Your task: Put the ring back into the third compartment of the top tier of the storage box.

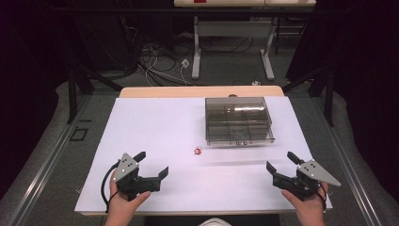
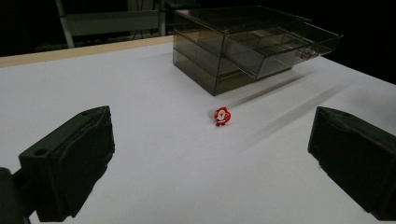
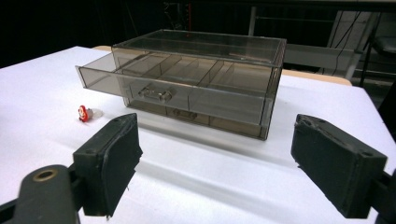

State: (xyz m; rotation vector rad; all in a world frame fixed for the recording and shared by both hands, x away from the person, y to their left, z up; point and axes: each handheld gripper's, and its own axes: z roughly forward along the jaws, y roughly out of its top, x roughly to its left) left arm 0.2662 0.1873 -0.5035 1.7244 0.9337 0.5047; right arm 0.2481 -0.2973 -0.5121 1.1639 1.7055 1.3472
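Both hands rest low on the desk [image 1: 141,122], left tool [image 1: 151,165] and right tool [image 1: 281,164] wide open, empty; a red figure [image 1: 197,151] lies between them, near the drawer box [image 1: 238,120].

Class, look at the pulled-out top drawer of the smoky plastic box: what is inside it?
The open drawer of the box shows bare divided compartments. Its rear part sits under the tinted lid, so anything there is unclear.

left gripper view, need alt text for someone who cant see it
A small red Santa figure lies on a white table between the left gripper's two open black jaws. Behind it stands a smoky clear drawer box with its top drawer pulled partly out.
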